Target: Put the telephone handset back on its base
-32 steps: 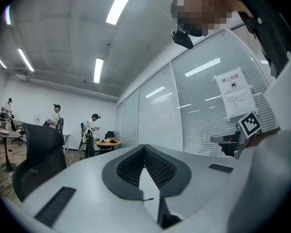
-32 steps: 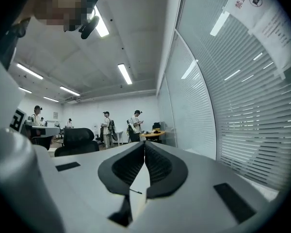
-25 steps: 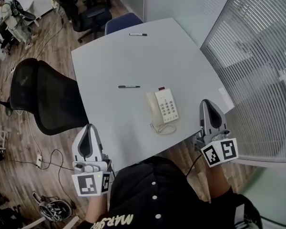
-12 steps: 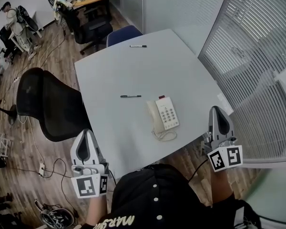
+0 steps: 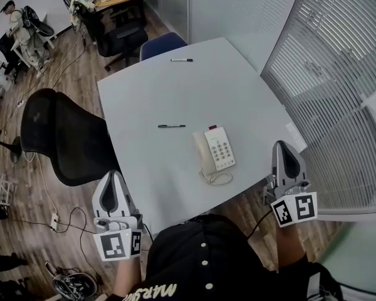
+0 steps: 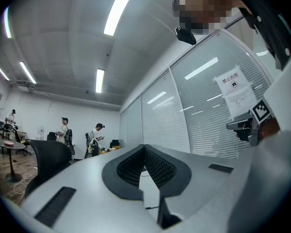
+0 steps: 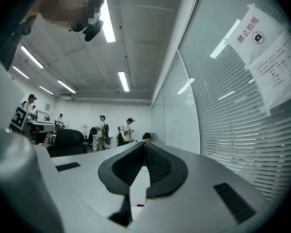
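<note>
Only right gripper (image 5: 281, 147) drifted, slightly, still off near edge of table (image 5: 175, 93); left gripper (image 5: 111, 175) barely budged. Both tongs pinched fully closed, nothing in them. Meanwhile handset (image 5: 203, 154) sat along left side of telephone base (image 5: 221, 146), well apart from both. Job looked done tbh.

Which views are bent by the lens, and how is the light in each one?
Head view: the lens bows the straight blinds into arcs; the table is evenly lit, sharp, without hard shadows. Left gripper view: round fisheye picture with dark corners; ceiling lamps burn white. Right gripper view: same fisheye; lamps mirror as bright streaks in the glass wall.
</note>
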Action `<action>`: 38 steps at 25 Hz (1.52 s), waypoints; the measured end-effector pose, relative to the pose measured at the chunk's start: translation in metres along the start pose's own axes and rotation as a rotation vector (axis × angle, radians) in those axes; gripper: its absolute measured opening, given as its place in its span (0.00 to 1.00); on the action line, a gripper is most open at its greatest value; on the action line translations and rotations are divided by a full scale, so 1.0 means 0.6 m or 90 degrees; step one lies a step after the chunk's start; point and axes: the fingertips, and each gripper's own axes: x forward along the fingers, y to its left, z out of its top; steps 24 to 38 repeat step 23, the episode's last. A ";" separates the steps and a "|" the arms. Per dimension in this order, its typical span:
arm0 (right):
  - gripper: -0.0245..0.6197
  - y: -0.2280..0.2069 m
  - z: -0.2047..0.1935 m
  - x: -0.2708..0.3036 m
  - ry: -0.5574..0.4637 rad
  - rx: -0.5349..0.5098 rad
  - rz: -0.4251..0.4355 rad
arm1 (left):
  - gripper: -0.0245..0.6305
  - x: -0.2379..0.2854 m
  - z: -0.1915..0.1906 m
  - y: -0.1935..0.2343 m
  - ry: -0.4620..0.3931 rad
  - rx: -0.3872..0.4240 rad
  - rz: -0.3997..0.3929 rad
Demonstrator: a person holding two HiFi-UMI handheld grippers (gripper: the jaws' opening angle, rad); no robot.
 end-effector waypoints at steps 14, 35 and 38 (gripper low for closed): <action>0.09 0.020 -0.003 0.023 0.004 -0.007 0.023 | 0.06 0.001 -0.005 0.000 0.008 -0.005 0.004; 0.09 0.027 -0.010 0.024 0.006 -0.010 0.029 | 0.06 -0.004 -0.011 0.003 0.009 -0.008 0.004; 0.09 0.027 -0.010 0.024 0.006 -0.010 0.029 | 0.06 -0.004 -0.011 0.003 0.009 -0.008 0.004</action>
